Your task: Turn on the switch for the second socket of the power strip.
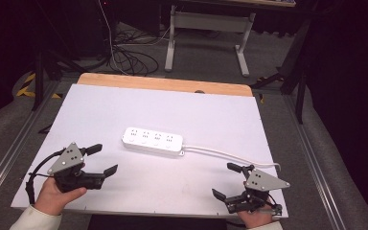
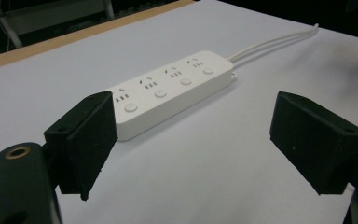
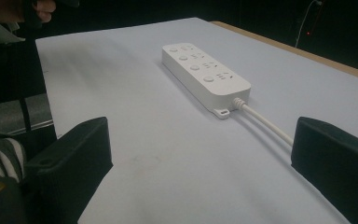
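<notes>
I'm at the approach: my left gripper [image 1: 100,159] and right gripper [image 1: 226,180] both hover spread wide, holding nothing, either side of the power strip [image 1: 153,141] lying mid-desk [image 1: 91,115]. It's a white four-outlet bar with a button per socket, its cable [image 1: 230,154] trailing right, seemingly unplugged. Next I'd close in on its ends.

White-topped table [image 1: 100,115], white 4-socket power strip [image 1: 152,140] and its cord [image 1: 230,155] flat on it.
</notes>
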`<state>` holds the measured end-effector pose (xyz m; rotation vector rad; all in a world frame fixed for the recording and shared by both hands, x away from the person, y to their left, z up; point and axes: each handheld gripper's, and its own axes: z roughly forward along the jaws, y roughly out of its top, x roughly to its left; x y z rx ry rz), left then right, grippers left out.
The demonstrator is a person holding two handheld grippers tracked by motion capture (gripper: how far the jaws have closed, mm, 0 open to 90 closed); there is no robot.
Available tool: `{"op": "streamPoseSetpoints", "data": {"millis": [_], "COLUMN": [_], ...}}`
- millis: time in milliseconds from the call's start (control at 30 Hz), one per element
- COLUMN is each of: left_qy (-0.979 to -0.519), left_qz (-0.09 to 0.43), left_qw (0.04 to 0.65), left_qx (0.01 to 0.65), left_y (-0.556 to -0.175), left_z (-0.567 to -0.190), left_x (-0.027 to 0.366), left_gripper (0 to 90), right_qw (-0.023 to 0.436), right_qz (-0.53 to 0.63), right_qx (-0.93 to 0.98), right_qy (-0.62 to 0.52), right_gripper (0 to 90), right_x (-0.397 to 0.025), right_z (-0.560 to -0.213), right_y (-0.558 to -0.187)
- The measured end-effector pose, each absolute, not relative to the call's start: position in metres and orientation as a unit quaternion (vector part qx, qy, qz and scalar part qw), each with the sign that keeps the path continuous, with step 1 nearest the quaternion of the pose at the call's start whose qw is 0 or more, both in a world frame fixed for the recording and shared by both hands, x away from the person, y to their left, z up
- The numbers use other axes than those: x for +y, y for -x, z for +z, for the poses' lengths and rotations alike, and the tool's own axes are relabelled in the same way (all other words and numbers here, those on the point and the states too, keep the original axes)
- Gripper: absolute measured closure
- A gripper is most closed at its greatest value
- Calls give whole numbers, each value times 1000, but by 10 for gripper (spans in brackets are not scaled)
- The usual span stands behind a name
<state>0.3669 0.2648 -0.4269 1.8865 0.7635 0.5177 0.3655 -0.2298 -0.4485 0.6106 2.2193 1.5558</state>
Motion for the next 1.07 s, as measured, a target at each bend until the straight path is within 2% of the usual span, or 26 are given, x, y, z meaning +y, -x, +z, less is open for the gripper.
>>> {"op": "streamPoseSetpoints", "data": {"millis": [167,400,667,800,1067], "left_qy": [-773,-774,-781,-780,-767], "left_qz": [214,186,193,202,188], "left_qw": [499,504,490,494,515], "left_qx": [329,337,337,328,334], "left_y": [-364,-365,-362,-360,-357], "left_z": [-443,-460,-474,-471,-460], "left_x": [274,280,283,279,278], "left_gripper": [151,153,162,162,143], "right_qw": [181,180,180,179,179], "right_qz": [551,551,551,551,552], "right_qx": [785,785,786,785,785], "right_qy": [-217,-218,-218,-217,-216], "right_gripper": [52,52,52,52,52], "right_x": [-230,-230,-230,-230,-230], "right_z": [-449,-449,-449,-449,-449], "right_y": [-366,-366,-366,-366,-366]}}
